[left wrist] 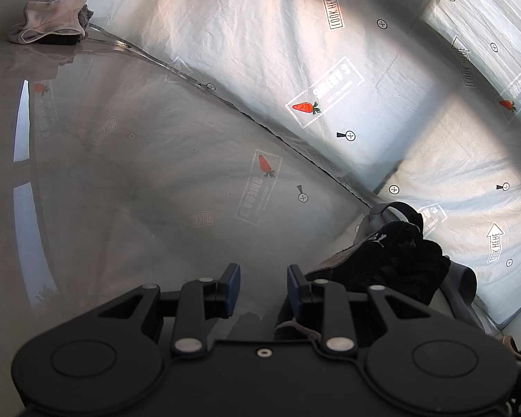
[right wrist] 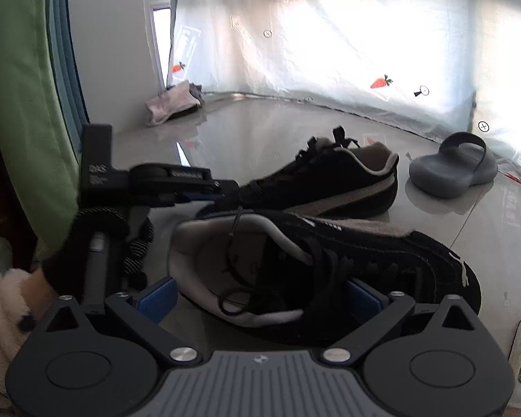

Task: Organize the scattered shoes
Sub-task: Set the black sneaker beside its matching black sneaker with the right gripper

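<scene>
Right tool (right wrist: 260, 299) gapes wide around a black sneaker (right wrist: 330, 260) (pads apart from it); left tool (left wrist: 263, 290), narrowly parted, grips nothing, second sneaker (right wrist: 330, 180) at 12 o'clock.

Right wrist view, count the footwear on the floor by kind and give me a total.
Black sneakers: 2, near and far
Grey clogs: 1
Total: 3
Partial shapes at the right edge are too cropped to count.
</scene>
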Demonstrator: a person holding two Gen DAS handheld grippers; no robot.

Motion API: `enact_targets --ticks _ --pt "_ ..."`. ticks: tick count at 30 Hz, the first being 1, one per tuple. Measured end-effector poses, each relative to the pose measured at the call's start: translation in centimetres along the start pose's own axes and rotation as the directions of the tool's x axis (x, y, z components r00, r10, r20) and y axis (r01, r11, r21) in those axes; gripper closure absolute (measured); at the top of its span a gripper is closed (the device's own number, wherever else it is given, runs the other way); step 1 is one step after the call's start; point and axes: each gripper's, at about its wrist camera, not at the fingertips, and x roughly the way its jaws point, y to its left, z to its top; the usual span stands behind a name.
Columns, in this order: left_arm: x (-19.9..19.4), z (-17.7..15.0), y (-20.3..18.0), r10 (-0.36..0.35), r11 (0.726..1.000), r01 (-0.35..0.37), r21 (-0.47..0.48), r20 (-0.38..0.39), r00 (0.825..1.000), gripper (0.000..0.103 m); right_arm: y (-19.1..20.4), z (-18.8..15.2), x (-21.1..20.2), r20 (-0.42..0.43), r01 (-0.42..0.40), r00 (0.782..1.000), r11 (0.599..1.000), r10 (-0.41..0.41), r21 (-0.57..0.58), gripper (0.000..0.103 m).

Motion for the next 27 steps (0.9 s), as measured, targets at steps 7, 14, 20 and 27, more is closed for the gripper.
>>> enact_targets --ticks 7,14,20,27 --pt "0.0 0.0 0.1 -0.003 1.000 0.003 -0.006 0.000 1.000 0.073 1.3 -0.2 2.6 -0.047 -0.024 0.999 1.000 0.023 -0.008 0.001" --pt "0.1 0.0 0.0 -0.003 1.000 0.003 -0.005 0.000 1.000 0.073 1.7 -1.4 2.1 0.039 0.020 0.999 0.985 -0.013 -0.172 0.002" --pt "0.1 0.0 0.0 -0.001 1.000 0.001 -0.001 0.000 1.000 0.073 1.7 -2.2 2.8 0.056 0.206 0.977 0.848 -0.205 -0.488 0.002" --pt "0.0 0.1 0.1 -0.002 1.000 0.002 -0.003 0.000 1.000 0.073 -1.9 -0.9 4.7 -0.077 0.061 0.993 0.934 -0.094 -0.352 0.001"
